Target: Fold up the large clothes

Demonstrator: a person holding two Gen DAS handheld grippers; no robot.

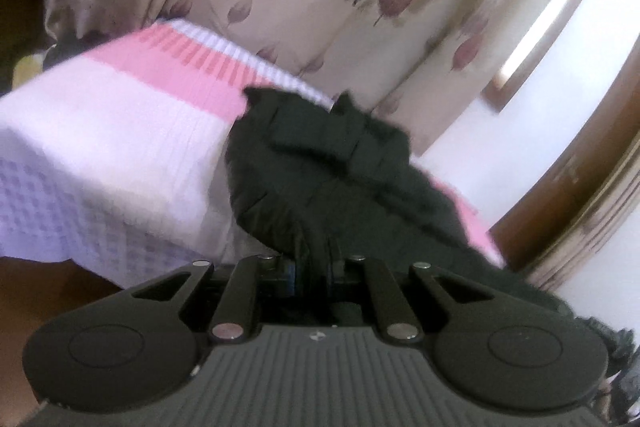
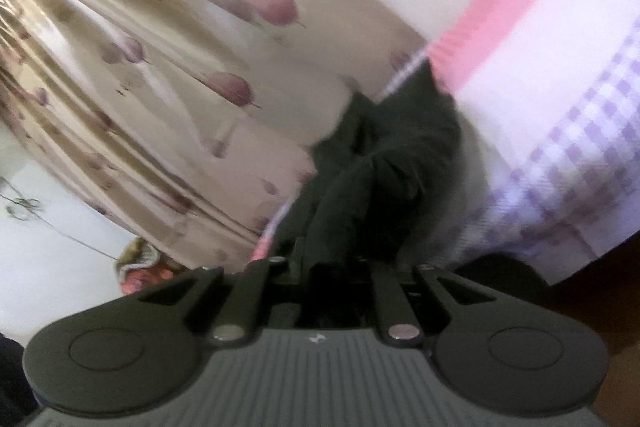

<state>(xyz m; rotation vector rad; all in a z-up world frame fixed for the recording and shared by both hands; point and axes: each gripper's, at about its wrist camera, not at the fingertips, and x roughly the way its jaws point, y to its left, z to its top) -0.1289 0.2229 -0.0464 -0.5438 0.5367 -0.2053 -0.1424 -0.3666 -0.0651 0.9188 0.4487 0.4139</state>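
The black garment (image 1: 340,163) lies bunched at the near edge of the bed (image 1: 100,131), its near hem pinched by both the left gripper (image 1: 316,263) and the right gripper (image 2: 328,263). This looks like the lifting step; next, probably spread it flat.

No text, label, brand name or number can be read in either view. The only mark is a small pale emblem, too small to make out, on the ribbed grey plastic body of the left gripper (image 1: 316,269), and a like one on the ribbed grey body of the right gripper (image 2: 326,269)
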